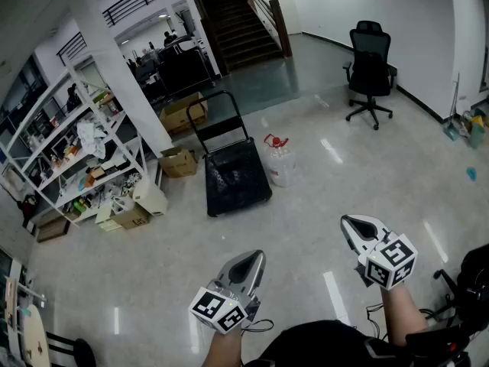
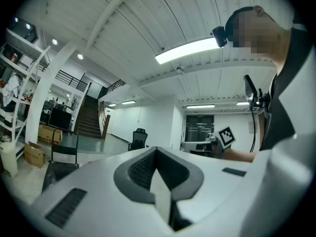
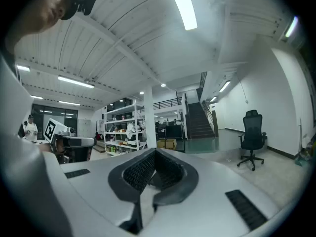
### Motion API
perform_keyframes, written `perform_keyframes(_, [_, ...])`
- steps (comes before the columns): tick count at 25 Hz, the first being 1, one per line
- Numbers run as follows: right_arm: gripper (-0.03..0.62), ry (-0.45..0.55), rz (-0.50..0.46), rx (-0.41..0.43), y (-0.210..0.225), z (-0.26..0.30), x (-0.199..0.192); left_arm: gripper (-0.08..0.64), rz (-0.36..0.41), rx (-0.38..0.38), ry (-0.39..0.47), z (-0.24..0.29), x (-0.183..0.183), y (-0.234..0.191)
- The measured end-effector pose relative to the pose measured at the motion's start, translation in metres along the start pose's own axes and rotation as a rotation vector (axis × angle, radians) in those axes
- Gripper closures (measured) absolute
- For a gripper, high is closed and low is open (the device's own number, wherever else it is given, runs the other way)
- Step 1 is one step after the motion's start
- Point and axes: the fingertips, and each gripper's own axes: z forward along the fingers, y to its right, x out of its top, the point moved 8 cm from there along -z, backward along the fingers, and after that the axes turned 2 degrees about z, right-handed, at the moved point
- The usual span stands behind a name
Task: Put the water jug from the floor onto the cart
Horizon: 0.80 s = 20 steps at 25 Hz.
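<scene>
The clear water jug (image 1: 280, 161) with a red cap and handle stands on the glossy floor, right beside the right edge of the black flat cart (image 1: 235, 176) with its upright push handle. Both grippers are held low, close to the person's body and far from the jug. My left gripper (image 1: 251, 261) points toward the cart, jaws closed together with nothing between them (image 2: 156, 151). My right gripper (image 1: 353, 224) is likewise shut and empty (image 3: 155, 152). The cart's handle (image 2: 62, 153) shows at the left of the left gripper view.
White shelving (image 1: 76, 159) full of clutter stands at the left, with cardboard boxes (image 1: 178, 162) on the floor by it and a white pillar (image 1: 126, 75) behind. A black office chair (image 1: 370, 71) is at the far right; stairs (image 1: 241, 17) rise at the back.
</scene>
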Motion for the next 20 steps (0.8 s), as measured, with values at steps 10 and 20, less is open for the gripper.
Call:
perform_keyframes(10, [0.591, -0.007, -0.007, 0.004, 0.0003, 0.0006, 0.0056, 0.568, -0.003, 0.014, 0.011, 0.0002, 0.0059, 0.0014])
perform_keyframes(20, [0.591, 0.003, -0.003, -0.001, -0.0057, 0.0013, 0.0029, 0.568, -0.01, 0.006, 0.019, -0.0062, 0.0019, -0.0015])
